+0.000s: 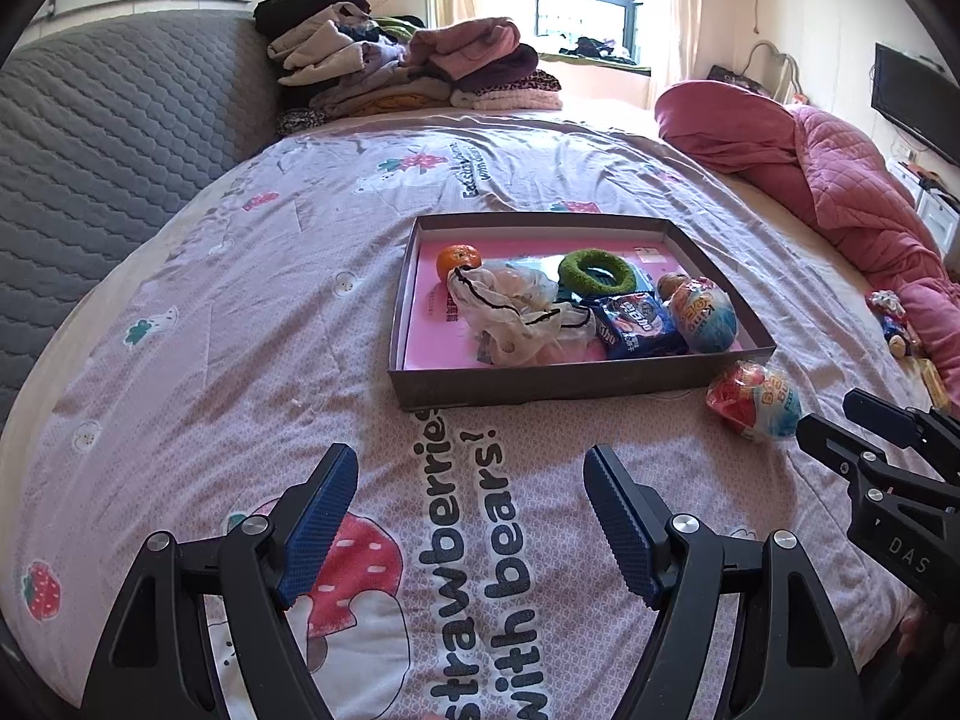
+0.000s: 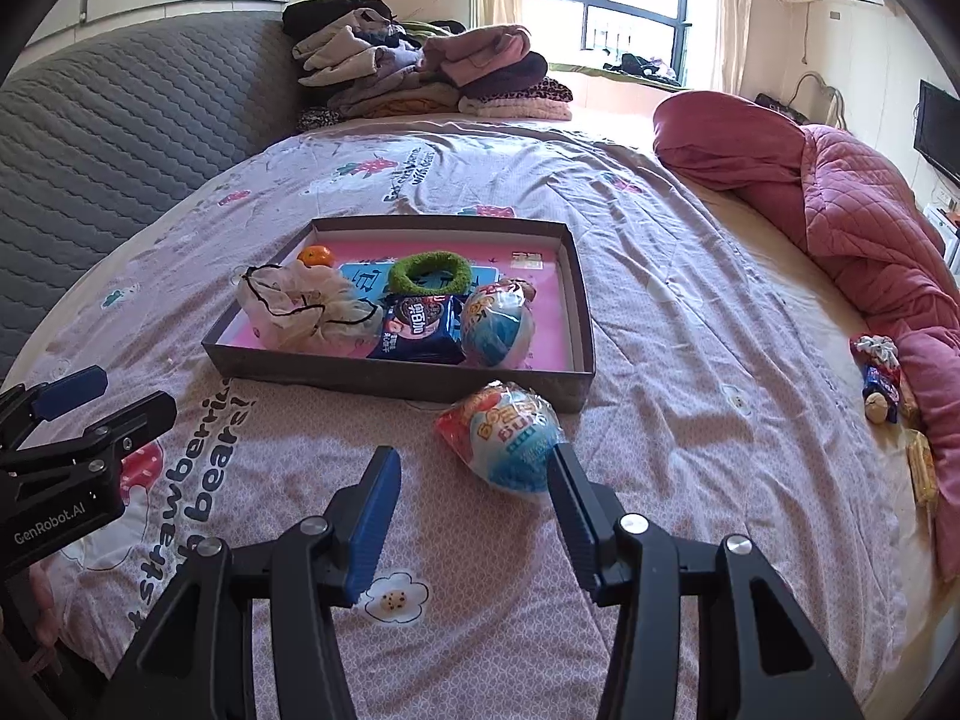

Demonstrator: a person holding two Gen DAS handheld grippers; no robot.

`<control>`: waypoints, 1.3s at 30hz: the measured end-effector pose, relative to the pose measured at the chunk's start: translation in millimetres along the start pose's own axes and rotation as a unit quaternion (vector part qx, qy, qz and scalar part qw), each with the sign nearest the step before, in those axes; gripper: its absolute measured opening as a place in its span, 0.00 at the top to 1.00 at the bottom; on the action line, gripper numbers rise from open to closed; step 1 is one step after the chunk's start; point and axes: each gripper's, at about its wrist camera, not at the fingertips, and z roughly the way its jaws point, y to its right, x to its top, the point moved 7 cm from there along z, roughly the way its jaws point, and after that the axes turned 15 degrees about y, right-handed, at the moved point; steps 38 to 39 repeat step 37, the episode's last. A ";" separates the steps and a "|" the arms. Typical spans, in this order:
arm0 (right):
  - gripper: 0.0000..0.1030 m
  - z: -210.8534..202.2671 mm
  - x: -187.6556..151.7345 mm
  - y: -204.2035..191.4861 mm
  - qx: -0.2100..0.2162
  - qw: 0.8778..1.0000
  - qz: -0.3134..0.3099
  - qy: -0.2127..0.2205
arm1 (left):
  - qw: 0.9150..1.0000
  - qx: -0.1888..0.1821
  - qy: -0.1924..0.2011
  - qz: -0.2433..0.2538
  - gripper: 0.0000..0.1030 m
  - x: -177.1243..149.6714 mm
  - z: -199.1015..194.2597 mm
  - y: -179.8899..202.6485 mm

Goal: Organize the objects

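Right wrist view showed the right claw [image 2: 474, 468] with its jaws spread wide and gripping nothing, its ribbed blue pads bare above the printed bedsheet [image 2: 690, 360]. Just ahead of the right-hand fingertip lay a foil-wrapped egg toy [image 2: 510, 441], rounded and crinkly, close to the pad, though contact could not be told. Beyond it sat a shallow grey cardboard tray [image 2: 585, 324] with a pink floor, holding a second wrapped egg [image 2: 497, 324], a glossy blue snack packet [image 2: 417, 330], a fuzzy green ring [image 2: 429, 270], a crumpled translucent bag [image 2: 294, 306] and an orange [image 2: 316, 255]. Left wrist view showed the left claw [image 1: 471, 480] equally wide open and empty over the sheet, the tray straight ahead of it.
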 end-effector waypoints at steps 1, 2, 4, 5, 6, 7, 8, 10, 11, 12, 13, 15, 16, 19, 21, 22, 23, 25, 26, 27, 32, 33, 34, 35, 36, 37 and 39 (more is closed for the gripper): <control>0.51 -0.1 -1.6 0.3 0.000 1.000 0.001 -0.001 | 1.000 0.000 -0.002 0.001 0.24 -2.0 0.2 -0.3; 0.51 0.2 -2.8 0.2 0.000 1.000 0.001 -0.001 | 1.000 0.001 -0.004 0.000 0.24 -3.4 0.8 -1.1; 0.51 0.9 -6.6 0.0 0.000 1.000 0.003 -0.002 | 1.000 0.002 -0.007 -0.002 0.24 -6.6 1.6 -3.1; 0.51 1.0 -8.7 -0.3 0.000 1.000 0.004 -0.003 | 1.000 0.003 -0.008 -0.003 0.24 -8.6 1.8 -3.8; 0.51 1.2 -10.7 -0.4 0.001 1.000 0.004 -0.004 | 1.000 0.003 -0.009 -0.002 0.24 -10.3 2.0 -4.1; 0.51 1.0 -12.1 0.1 -0.001 1.000 0.005 -0.002 | 1.000 0.004 -0.010 -0.002 0.24 -12.0 2.4 -4.3; 0.51 1.1 -13.7 0.2 -0.001 1.000 0.005 -0.001 | 1.000 0.004 -0.011 -0.001 0.24 -13.9 2.6 -4.4; 0.51 1.2 -17.0 0.9 0.001 1.000 0.006 0.000 | 1.000 0.005 -0.011 0.000 0.24 -17.6 2.6 -5.0; 0.51 1.2 -18.8 1.5 0.001 1.000 0.006 0.001 | 1.000 0.004 -0.011 0.000 0.24 -19.4 2.9 -5.3; 0.51 1.4 -20.4 2.6 0.000 1.000 0.007 0.002 | 1.000 0.004 -0.011 -0.001 0.24 -21.6 3.4 -5.6; 0.51 1.7 -21.7 4.3 -0.001 1.000 0.009 0.003 | 1.000 0.005 -0.012 -0.002 0.24 -23.8 3.9 -6.0; 0.51 2.0 -24.3 7.1 -0.001 1.000 0.014 0.005 | 1.000 0.005 -0.013 -0.003 0.24 -27.1 5.9 -7.0; 0.51 2.2 -25.3 8.4 -0.002 1.000 0.013 0.007 | 1.000 0.008 -0.015 -0.002 0.24 -29.3 7.0 -7.6; 0.51 2.5 -28.1 10.6 -0.003 1.000 0.006 0.013 | 1.000 0.012 -0.018 0.002 0.24 -35.3 10.2 -8.3; 0.51 3.4 -29.7 11.9 -0.004 1.000 0.005 0.017 | 1.000 0.013 -0.020 0.005 0.24 -38.2 12.3 -8.1; 0.51 3.9 -30.2 12.2 -0.002 1.000 0.005 0.018 | 1.000 0.012 -0.018 0.004 0.24 -38.7 13.0 -8.4; 0.51 4.9 -30.5 12.5 -0.001 1.000 0.005 0.019 | 1.000 0.008 -0.018 0.003 0.24 -40.0 13.9 -7.8; 0.51 6.8 -30.8 13.9 -0.002 1.000 0.005 0.022 | 1.000 0.005 -0.026 -0.002 0.24 -43.1 17.9 -7.1; 0.51 7.6 -30.5 14.3 -0.001 1.000 0.005 0.024 | 1.000 0.003 -0.027 -0.004 0.24 -44.5 19.3 -7.3; 0.51 8.3 -30.2 14.4 -0.004 1.000 0.001 0.027 | 1.000 0.003 -0.025 -0.004 0.24 -45.4 20.5 -7.4; 0.51 16.2 -34.0 18.6 -0.006 1.000 0.005 0.023 | 1.000 0.011 -0.025 -0.001 0.24 -50.7 29.4 -9.8; 0.51 17.6 -35.1 18.8 -0.006 1.000 0.005 0.021 | 1.000 0.012 -0.024 0.000 0.24 -51.5 30.7 -10.5; 0.51 18.6 -36.2 19.1 -0.006 1.000 0.006 0.020 | 1.000 0.011 -0.020 0.000 0.24 -51.6 31.0 -11.2; 0.51 19.4 -37.5 19.3 -0.006 1.000 0.006 0.020 | 1.000 0.012 -0.019 0.001 0.24 -51.6 31.8 -11.7; 0.51 20.4 -38.8 19.3 -0.005 1.000 0.006 0.018 | 1.000 0.014 -0.019 0.000 0.24 -51.4 32.6 -12.9; 0.51 21.1 -39.7 19.5 -0.005 1.000 0.006 0.017 | 1.000 0.015 -0.019 -0.002 0.24 -51.7 32.9 -13.7; 0.51 21.1 -39.7 19.5 -0.005 1.000 0.006 0.017 | 1.000 0.015 -0.019 -0.002 0.24 -51.7 32.9 -13.7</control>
